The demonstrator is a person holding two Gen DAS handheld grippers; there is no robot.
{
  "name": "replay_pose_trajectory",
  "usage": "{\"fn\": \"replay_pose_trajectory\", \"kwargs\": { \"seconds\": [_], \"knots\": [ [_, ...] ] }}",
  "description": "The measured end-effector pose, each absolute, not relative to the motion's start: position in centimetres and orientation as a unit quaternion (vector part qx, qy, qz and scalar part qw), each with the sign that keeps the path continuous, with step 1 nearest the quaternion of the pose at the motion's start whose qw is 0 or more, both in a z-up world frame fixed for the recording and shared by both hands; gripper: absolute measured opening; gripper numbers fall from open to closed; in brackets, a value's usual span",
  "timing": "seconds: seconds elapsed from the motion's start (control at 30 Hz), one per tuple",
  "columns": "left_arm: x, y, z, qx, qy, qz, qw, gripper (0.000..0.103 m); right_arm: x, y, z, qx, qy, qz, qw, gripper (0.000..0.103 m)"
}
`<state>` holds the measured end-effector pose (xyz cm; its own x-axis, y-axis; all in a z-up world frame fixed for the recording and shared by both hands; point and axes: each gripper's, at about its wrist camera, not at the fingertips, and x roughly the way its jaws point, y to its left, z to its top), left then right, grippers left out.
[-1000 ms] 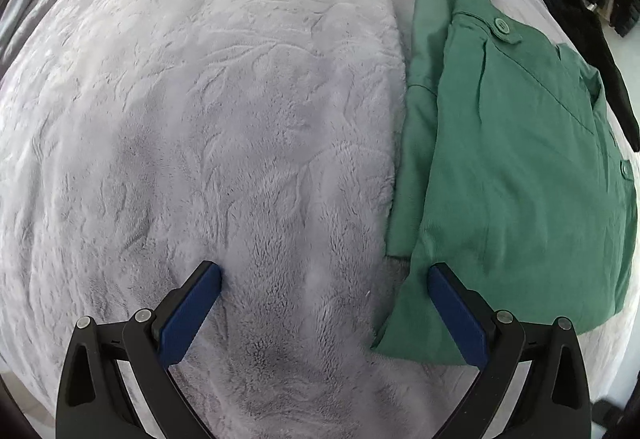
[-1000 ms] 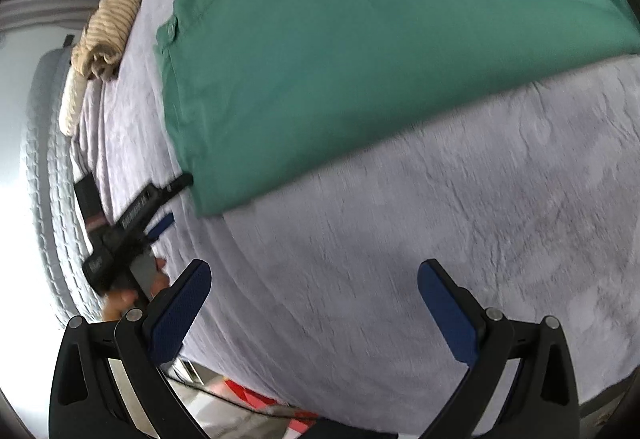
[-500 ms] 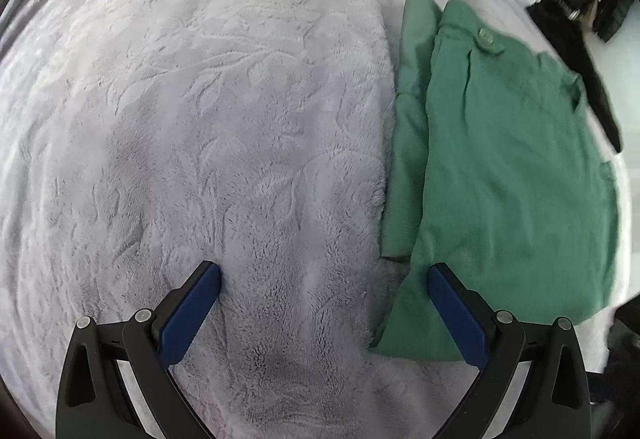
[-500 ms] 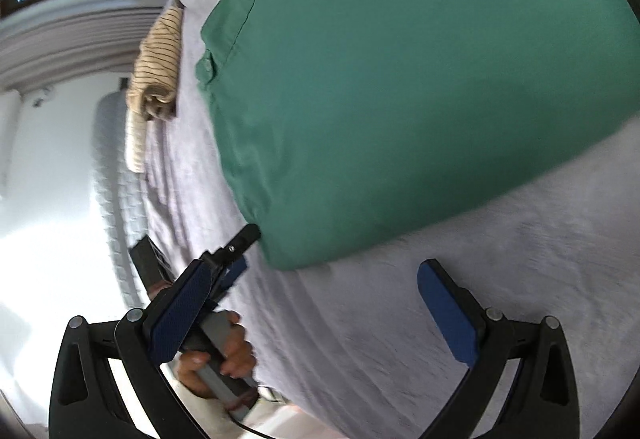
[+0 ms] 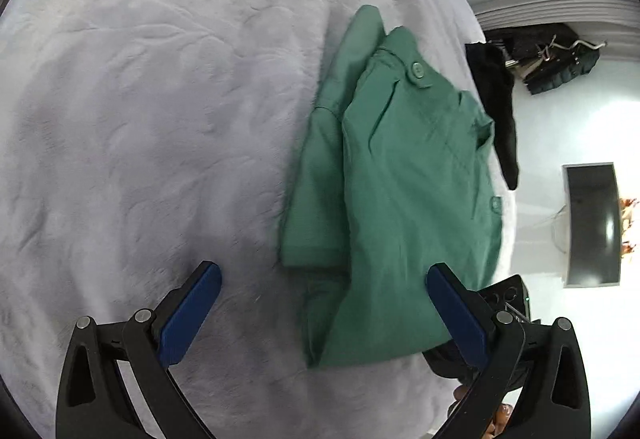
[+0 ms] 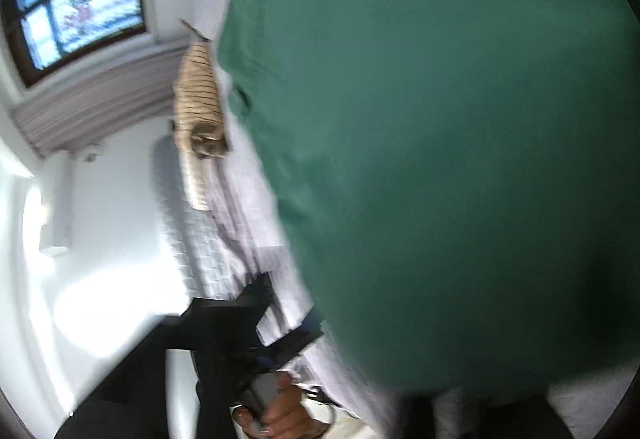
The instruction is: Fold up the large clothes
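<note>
**Bed edge, green garment: securing the corner before the fold**

Pale plush blanket covers the bed point(image 5: 140, 119), and the room beyond it is seen only as a window, white walls and a dark screen point(image 5: 592, 223).

The green garment point(image 5: 400, 199) is laid lengthwise along the edge of the bed that faces the screen. It is already doubled, with a narrower layer showing beside the upper one. Its near corner is raised off the blanket. In the right wrist view the same cloth point(image 6: 440, 159) fills almost the whole frame.

The left tongs point(image 5: 322, 273) are held wide open above the blanket and grip nothing. One blue pad stands over bare blanket, the other over the garment's near end.

The right tongs point(image 5: 506, 293) are glimpsed under that raised corner. Their jaws are closing, but the pads are hidden by the cloth, so it cannot be told whether a grip has been made.

A button point(image 5: 418, 69) is seen near the far end.

The step in hand is judged to be the taking of the near end. It would be done well if both layers were caught together. The left tongs would best be closed on the other near corner. The end could then be carried evenly toward the buttoned end, with the hem kept taut.
</note>
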<state>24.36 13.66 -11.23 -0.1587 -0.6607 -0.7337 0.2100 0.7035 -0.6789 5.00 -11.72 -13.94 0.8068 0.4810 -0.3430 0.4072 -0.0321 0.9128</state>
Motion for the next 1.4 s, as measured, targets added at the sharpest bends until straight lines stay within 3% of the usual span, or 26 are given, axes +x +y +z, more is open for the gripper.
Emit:
{"fn": "replay_pose_trajectory", "kwargs": {
  "seconds": [0.23,0.43,0.5,0.53,0.57,0.67,0.77,0.83,0.9,1.13,1.4],
  "knots": [
    [26.4,10.2,-11.3,-0.226,0.68,-0.413,0.562,0.103,5.0,-13.4,-9.2,0.694,0.271,0.081,0.662,0.01],
    [26.4,4.3,-11.6,-0.184,0.689,-0.444,0.542,0.1,4.8,-12.8,-9.9,0.679,0.309,0.068,0.662,0.01],
    [25.9,3.0,-12.2,-0.122,0.699,-0.422,0.564,0.073,4.7,-12.1,-10.8,0.669,0.354,0.056,0.651,0.013],
    [25.7,2.7,-12.4,-0.093,0.702,-0.409,0.576,0.052,4.6,-11.9,-11.2,0.66,0.377,0.053,0.648,0.016],
    [25.7,2.6,-12.5,-0.077,0.702,-0.402,0.583,0.038,4.4,-11.7,-11.4,0.644,0.407,0.053,0.645,0.019],
    [26.1,3.3,-12.1,-0.086,0.694,-0.402,0.591,0.022,3.2,-11.7,-10.3,0.583,0.467,0.056,0.662,0.022],
    [25.9,4.0,-10.5,-0.081,0.675,-0.408,0.609,0.017,1.1,-13.9,-7.2,0.515,0.469,0.016,0.717,0.022],
    [25.5,3.7,-9.4,-0.063,0.663,-0.41,0.624,0.015,-0.1,-16.6,-5.4,0.462,0.459,-0.047,0.758,0.009],
    [25.2,3.3,-8.2,-0.052,0.653,-0.41,0.634,0.015,-0.3,-18.8,-4.8,0.428,0.455,-0.093,0.775,0.006],
    [23.2,0.0,-1.3,-0.043,0.601,-0.449,0.66,0.012,1.8,-19.9,-10.0,0.355,0.498,-0.107,0.784,0.004],
    [16.1,-10.9,7.3,0.076,0.526,-0.509,0.677,0.012,-1.6,-22.8,-9.8,0.474,0.425,-0.037,0.771,0.004]
  ]
}}
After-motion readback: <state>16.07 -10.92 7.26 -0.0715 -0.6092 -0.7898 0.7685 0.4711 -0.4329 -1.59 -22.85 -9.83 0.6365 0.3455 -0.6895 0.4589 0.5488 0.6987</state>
